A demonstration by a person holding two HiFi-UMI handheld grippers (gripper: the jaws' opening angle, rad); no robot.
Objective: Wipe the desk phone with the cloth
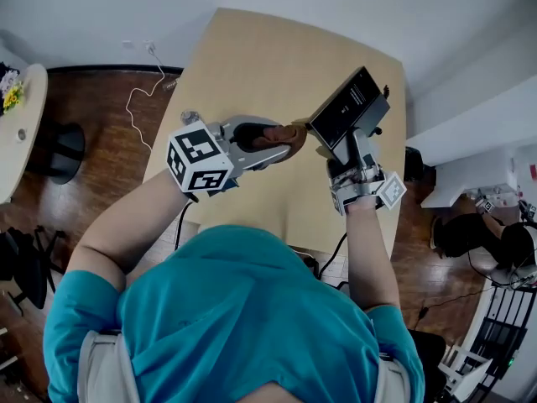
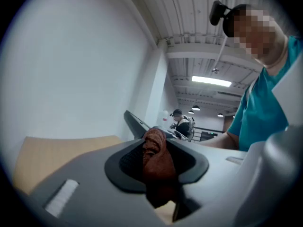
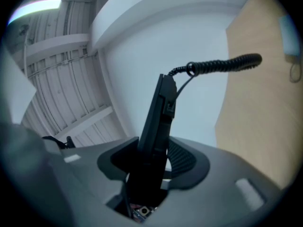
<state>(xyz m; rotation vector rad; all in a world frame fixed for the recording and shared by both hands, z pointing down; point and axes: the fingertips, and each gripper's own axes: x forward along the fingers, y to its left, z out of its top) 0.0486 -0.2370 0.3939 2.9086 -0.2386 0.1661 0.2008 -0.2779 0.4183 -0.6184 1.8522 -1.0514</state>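
Note:
The black desk phone (image 1: 348,107) is lifted off the table and tilted, its dark underside facing up. My right gripper (image 1: 342,154) is shut on the phone's lower edge; in the right gripper view the phone (image 3: 158,122) stands edge-on between the jaws, its coiled cord (image 3: 222,64) trailing off to the right. My left gripper (image 1: 281,139) is shut on a bunched brown cloth (image 1: 273,137), and the cloth's tip meets the phone's left corner. In the left gripper view the cloth (image 2: 156,157) fills the gap between the jaws, with the phone's edge (image 2: 135,124) just beyond.
A tan wooden table (image 1: 252,65) lies below both grippers. A white cable (image 1: 138,99) trails on the dark wood floor at the left. A round table (image 1: 17,133) stands far left, and another person (image 1: 495,246) sits at the far right.

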